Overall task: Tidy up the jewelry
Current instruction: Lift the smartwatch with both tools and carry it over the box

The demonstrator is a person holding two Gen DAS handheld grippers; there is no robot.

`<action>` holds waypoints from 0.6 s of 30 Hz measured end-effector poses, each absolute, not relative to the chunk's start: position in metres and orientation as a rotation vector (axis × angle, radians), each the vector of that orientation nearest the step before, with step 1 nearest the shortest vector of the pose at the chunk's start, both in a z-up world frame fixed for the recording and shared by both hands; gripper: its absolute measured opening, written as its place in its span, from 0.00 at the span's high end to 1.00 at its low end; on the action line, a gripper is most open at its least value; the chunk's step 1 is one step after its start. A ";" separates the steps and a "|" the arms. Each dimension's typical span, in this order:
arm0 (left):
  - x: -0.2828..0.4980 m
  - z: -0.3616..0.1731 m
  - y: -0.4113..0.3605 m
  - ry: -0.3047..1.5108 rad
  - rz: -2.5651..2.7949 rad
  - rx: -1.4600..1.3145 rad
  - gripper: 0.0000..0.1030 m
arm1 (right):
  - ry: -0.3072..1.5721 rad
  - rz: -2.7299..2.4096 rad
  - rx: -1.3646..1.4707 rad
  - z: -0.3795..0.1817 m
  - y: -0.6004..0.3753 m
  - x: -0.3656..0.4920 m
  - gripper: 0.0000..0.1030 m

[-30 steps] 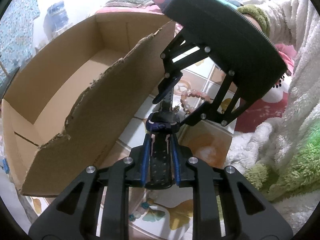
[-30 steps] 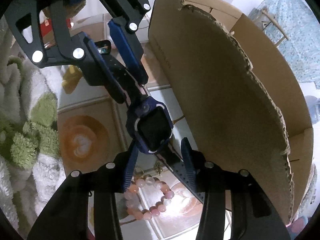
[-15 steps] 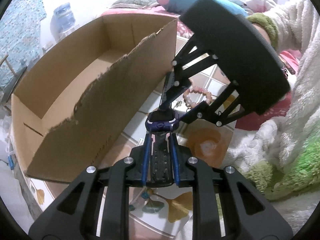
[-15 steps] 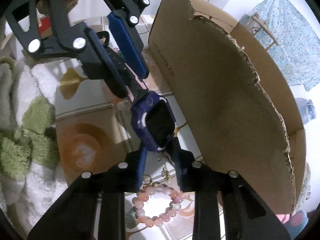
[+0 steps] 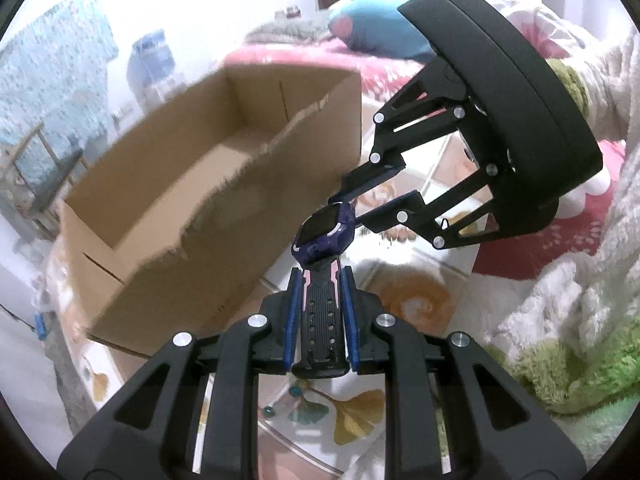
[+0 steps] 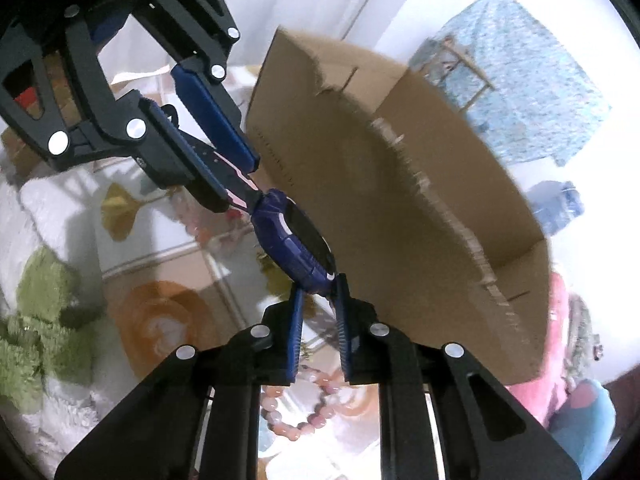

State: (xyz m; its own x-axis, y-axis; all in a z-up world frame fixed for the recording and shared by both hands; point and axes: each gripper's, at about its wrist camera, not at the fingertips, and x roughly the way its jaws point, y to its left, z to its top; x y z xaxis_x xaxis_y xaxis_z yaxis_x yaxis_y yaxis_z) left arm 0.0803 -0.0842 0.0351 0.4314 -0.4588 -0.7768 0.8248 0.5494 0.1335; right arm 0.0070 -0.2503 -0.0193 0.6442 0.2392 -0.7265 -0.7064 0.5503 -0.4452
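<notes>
A dark blue smartwatch (image 5: 326, 236) with a black screen and black strap hangs in the air between both grippers. My left gripper (image 5: 320, 276) is shut on one strap. My right gripper (image 6: 318, 292) is shut on the other strap, just below the watch body (image 6: 294, 246). The right gripper also shows in the left wrist view (image 5: 352, 204); the left gripper shows in the right wrist view (image 6: 236, 176). An open cardboard box (image 5: 224, 184) with a torn near wall stands just beside the watch. A pink bead bracelet (image 6: 298, 412) lies on the floor below.
The patterned tiled floor (image 5: 408, 300) lies under the watch. A fluffy white and green blanket (image 5: 568, 340) is on the right. A red bedding pile (image 5: 380, 72) sits behind the box. Small beads (image 5: 296, 392) lie on the floor near my left gripper.
Both grippers have lifted the watch higher above the floor and tilted up toward the box rim. The right gripper's fingers closed in on the strap. The bracelet stayed on the floor.
</notes>
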 end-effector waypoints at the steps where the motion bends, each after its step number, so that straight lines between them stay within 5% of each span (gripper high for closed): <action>1: 0.079 0.040 -0.086 0.737 -0.849 0.556 0.82 | 0.640 0.590 -0.792 -0.015 -0.252 0.004 0.85; 18: 0.077 0.138 -0.124 0.341 -0.864 0.640 0.82 | 0.403 0.317 -0.734 0.092 -0.291 -0.011 0.85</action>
